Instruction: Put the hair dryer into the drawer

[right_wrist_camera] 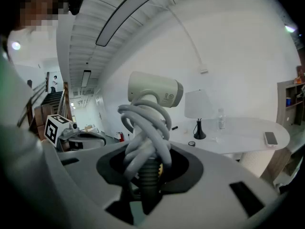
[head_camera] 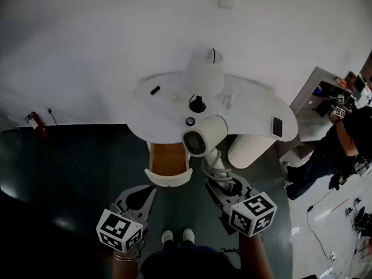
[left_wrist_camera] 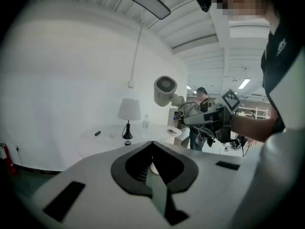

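The right gripper's (right_wrist_camera: 145, 168) pads sit behind the coiled cord (right_wrist_camera: 145, 132), so their contact with the hair dryer's (right_wrist_camera: 155, 92) handle is hidden. In the head view, the drawer's (head_camera: 168, 163) back lies under the table (head_camera: 256, 106). A small dark item (head_camera: 155, 90) on top is perhaps a marker.
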The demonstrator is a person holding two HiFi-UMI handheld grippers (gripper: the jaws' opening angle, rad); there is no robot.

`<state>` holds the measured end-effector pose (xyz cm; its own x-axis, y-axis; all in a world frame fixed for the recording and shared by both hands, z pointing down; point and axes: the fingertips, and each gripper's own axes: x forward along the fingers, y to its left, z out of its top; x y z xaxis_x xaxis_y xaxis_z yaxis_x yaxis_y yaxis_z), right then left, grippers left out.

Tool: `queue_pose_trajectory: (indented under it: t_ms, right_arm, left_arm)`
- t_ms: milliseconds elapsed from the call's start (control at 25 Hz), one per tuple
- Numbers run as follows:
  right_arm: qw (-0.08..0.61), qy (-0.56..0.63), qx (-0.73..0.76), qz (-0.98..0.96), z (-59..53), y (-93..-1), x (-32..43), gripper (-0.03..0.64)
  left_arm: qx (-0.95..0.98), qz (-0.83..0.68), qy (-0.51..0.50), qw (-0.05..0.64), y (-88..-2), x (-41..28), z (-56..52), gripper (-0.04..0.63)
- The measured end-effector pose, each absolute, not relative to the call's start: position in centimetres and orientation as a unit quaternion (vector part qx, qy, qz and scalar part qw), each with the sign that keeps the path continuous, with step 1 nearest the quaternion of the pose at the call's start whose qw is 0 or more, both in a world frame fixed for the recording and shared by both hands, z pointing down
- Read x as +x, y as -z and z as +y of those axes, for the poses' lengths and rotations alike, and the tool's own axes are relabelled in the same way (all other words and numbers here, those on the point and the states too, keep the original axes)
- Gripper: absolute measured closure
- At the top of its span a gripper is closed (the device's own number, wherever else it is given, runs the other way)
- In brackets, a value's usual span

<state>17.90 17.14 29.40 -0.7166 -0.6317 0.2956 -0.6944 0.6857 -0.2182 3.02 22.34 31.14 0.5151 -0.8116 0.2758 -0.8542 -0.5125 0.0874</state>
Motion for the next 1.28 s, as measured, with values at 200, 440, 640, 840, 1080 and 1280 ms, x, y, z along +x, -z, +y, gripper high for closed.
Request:
queue_pose_trajectory:
  t_ms: [200,440,640,840,1080,1280]
  right_arm:
    - [0.104,-0.160,0.363,-0.912,17.0,-29.7,17.9,0.462]
    - [0.116,-0.157,0.360,-0.912,16.8,-29.8,17.6,0.462]
    - [0.118,-0.166,0.346,-0.916,16.9,-30.0,17.6,0.462]
    - [0.125,-0.154,0.342,-0.918,17.1,-30.2,18.0,0.462]
    - [0.187,-0.086,0.350,-0.914,17.4,-30.7,18.5,0.462]
    - [0.209,-0.073,0.338,-0.915,18.1,-31.6,18.0,0.462]
  left_arm:
    - [0.864,-0.482,-0.102,0.107,-31.4,3.1,22.3,0.580]
    - [0.862,-0.486,-0.099,0.107,-31.0,2.8,22.0,0.580]
    - [0.860,-0.491,-0.092,0.104,-30.6,2.6,22.2,0.580]
    - [0.854,-0.502,-0.082,0.105,-30.5,2.1,22.5,0.580]
    - [0.846,-0.519,-0.083,0.087,-30.1,1.5,22.7,0.580]
    - [0.846,-0.518,-0.086,0.092,-30.7,2.0,23.0,0.580]
